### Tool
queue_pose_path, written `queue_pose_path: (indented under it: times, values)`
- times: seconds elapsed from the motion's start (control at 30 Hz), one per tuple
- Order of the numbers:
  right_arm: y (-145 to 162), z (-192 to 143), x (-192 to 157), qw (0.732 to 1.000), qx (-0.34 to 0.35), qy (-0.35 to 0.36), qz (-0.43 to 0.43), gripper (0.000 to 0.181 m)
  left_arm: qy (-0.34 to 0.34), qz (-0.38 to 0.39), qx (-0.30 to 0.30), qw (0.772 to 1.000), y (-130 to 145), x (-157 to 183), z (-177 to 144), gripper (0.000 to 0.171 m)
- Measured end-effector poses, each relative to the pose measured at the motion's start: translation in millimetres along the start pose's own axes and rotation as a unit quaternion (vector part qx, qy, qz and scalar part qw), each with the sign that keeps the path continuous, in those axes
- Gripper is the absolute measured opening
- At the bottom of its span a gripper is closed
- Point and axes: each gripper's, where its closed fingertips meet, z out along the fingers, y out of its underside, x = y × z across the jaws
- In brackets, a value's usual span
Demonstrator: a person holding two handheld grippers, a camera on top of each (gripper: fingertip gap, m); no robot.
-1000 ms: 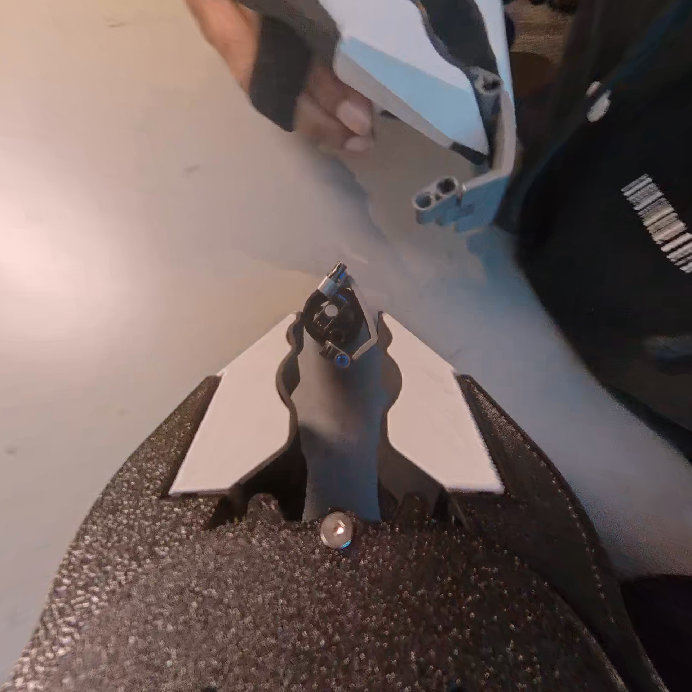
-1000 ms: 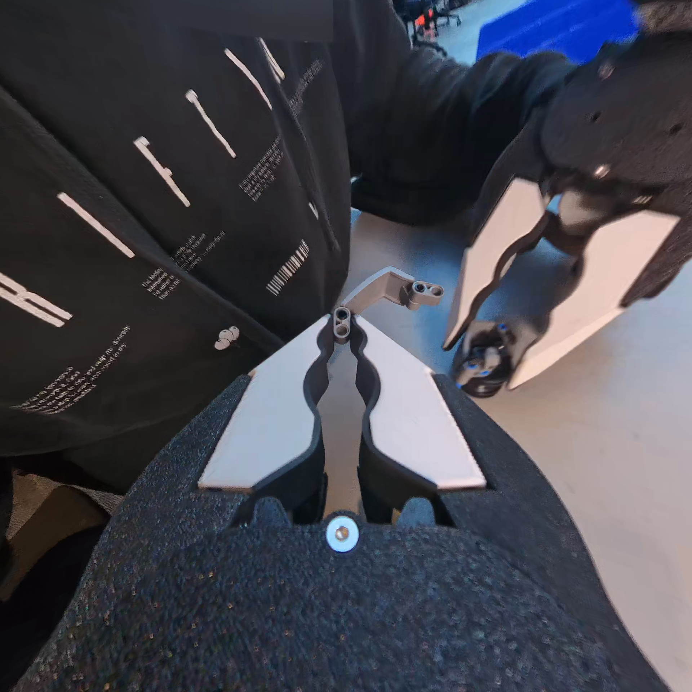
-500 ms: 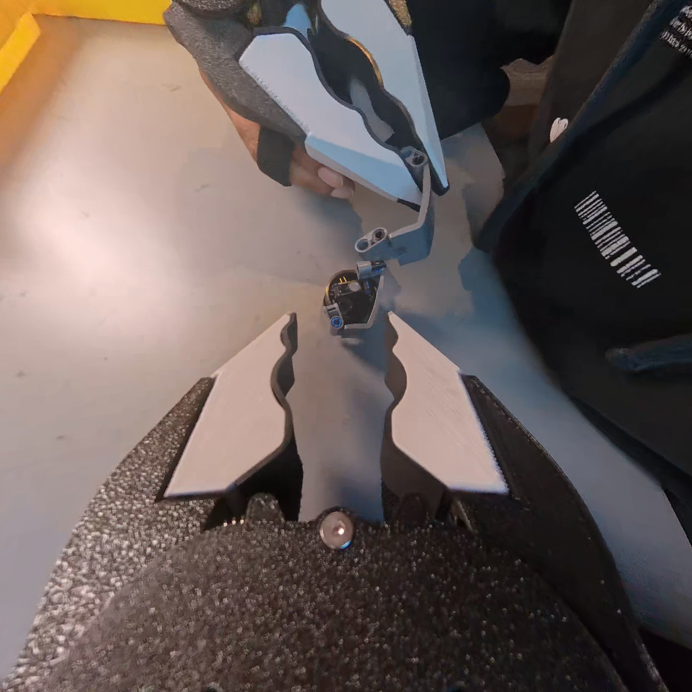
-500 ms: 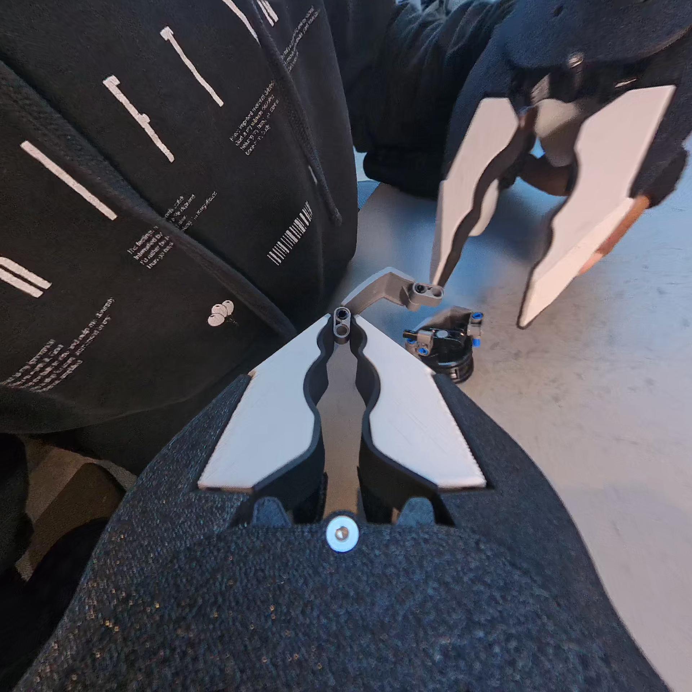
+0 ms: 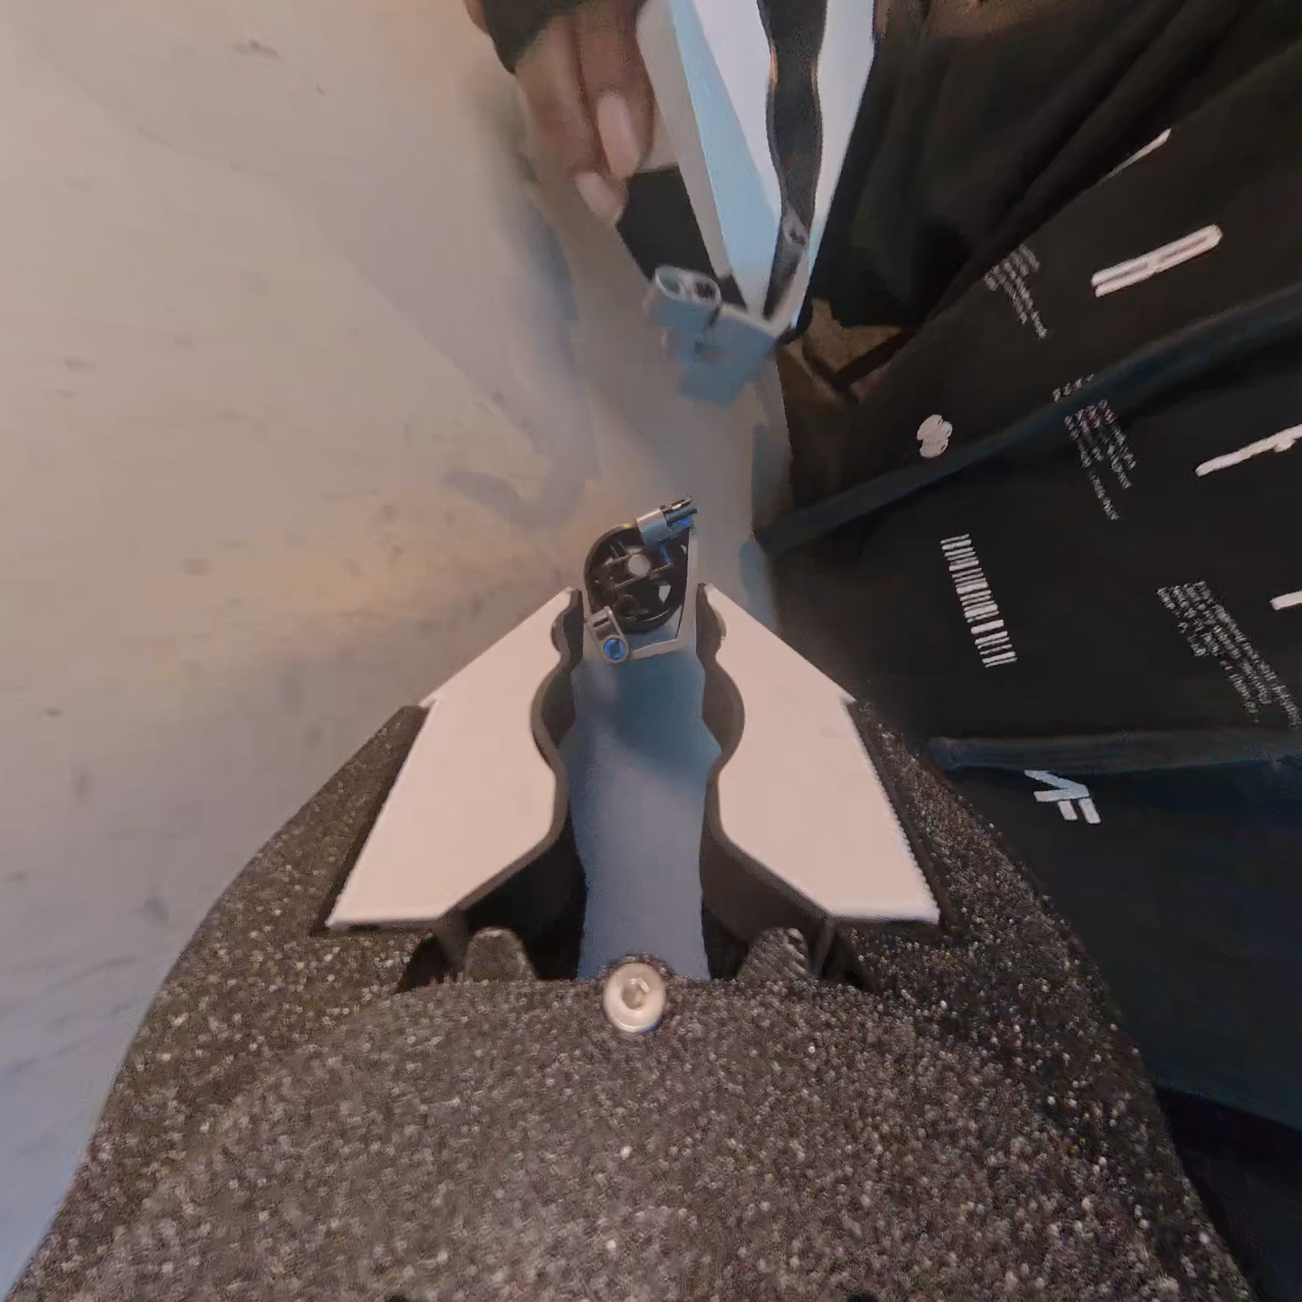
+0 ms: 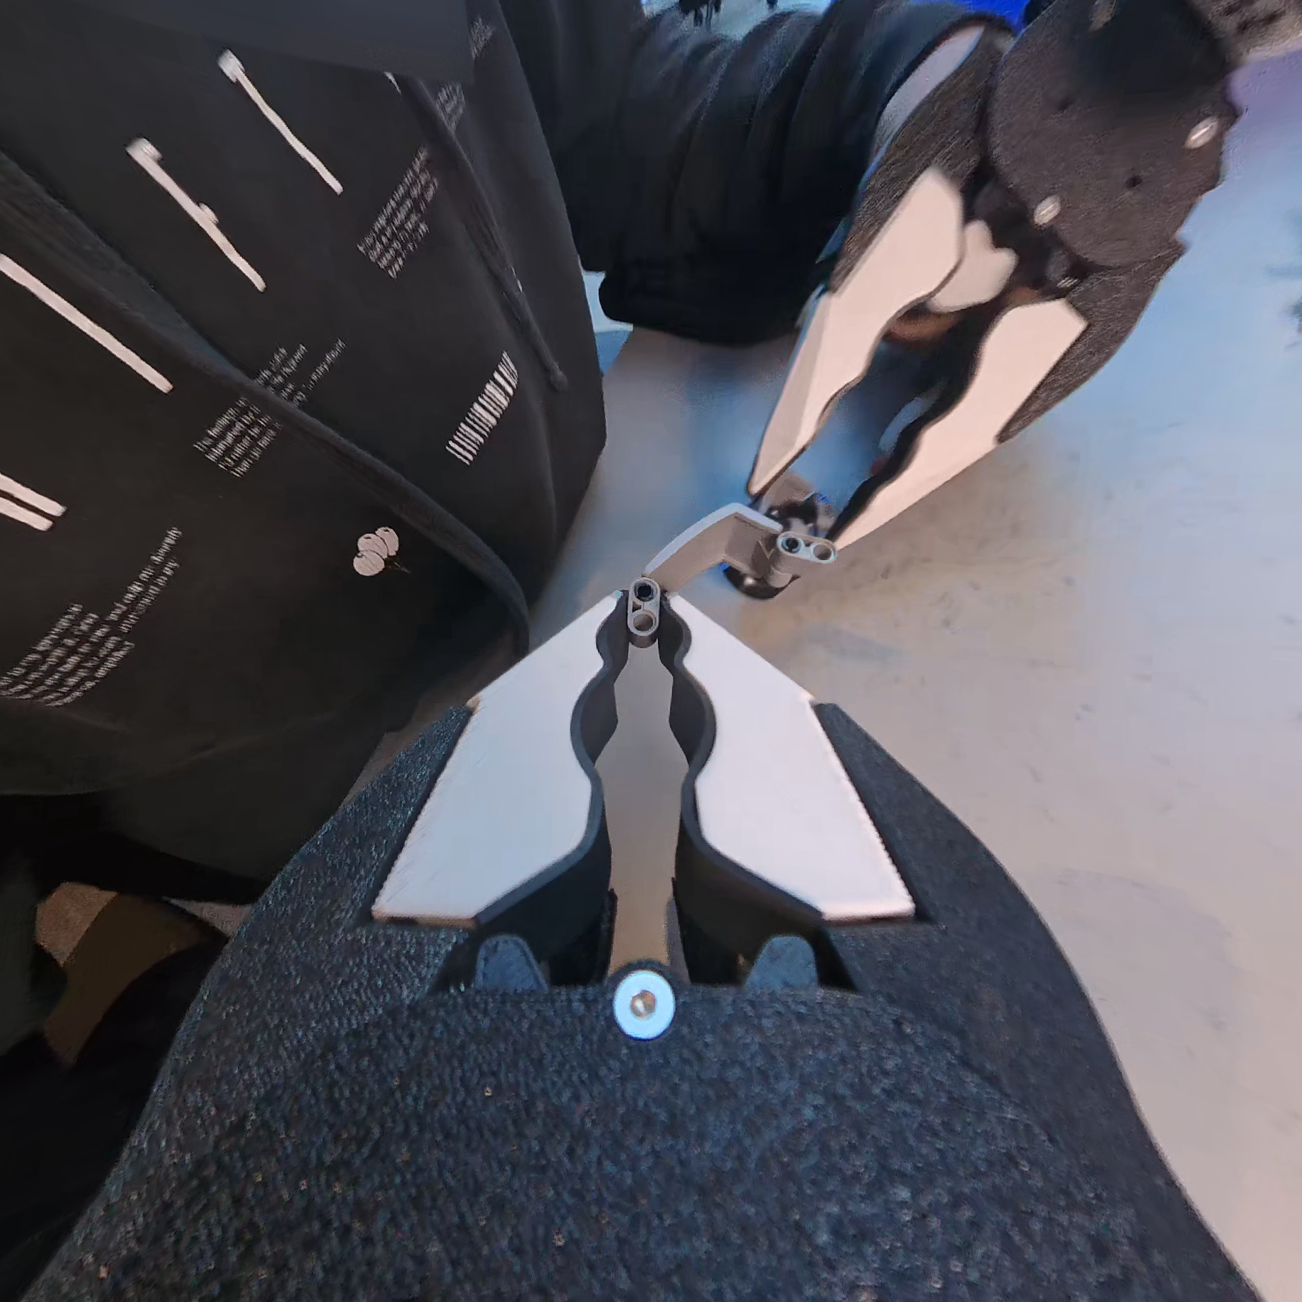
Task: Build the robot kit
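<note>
My left gripper (image 5: pixel 637 599) is shut on a small black round part with grey pieces and blue pins (image 5: pixel 634 578), held at the fingertips over the grey table (image 5: pixel 282 352). My right gripper (image 6: pixel 645 599) is shut on one end of a grey angled plastic piece (image 6: pixel 704 546). The free end of that piece, with two holes (image 6: pixel 807 548), reaches to the left gripper (image 6: pixel 800 511) and overlaps the black part (image 6: pixel 747 585). In the left wrist view the right gripper (image 5: pixel 764 317) hangs above and beyond with the grey piece (image 5: pixel 694 317). Whether the two parts touch I cannot tell.
A person in a black sweatshirt with white print (image 6: pixel 246 352) sits close at the table's edge, on the right of the left wrist view (image 5: pixel 1057 563). A hand (image 5: pixel 592 127) holds the right gripper. Bare table surface (image 6: pixel 986 704) lies to the right of the right gripper. Tip to tip, the grippers are about 8 centimetres apart.
Half a second ago my left gripper was open with the black part lying on the table ahead of it; now its fingers are closed on the part. The right gripper's grey piece stays close by.
</note>
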Motion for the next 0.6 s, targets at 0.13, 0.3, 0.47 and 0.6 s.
queue_pose_path:
  times: [0.13,0.3,0.47,0.6]
  values:
    - [25.6,6.5,11.2,0.997,-0.064,0.026,0.018,0.007,-0.074,-0.009,0.047,0.996,-16.0,-26.7,-18.4,0.032]
    - [37.9,6.3,23.2,0.994,-0.090,0.052,0.031,0.007,-0.217,0.065,0.124,0.966,-39.3,-50.7,-55.8,0.037]
    - [38.0,1.6,33.7,0.993,-0.082,0.075,0.037,0.007,-0.311,0.181,0.102,0.927,-36.9,-35.7,-50.5,0.041]
    - [35.8,0.3,37.3,0.993,-0.072,0.080,0.037,0.007,-0.411,0.293,0.014,0.863,-33.3,-50.6,-30.7,0.048]
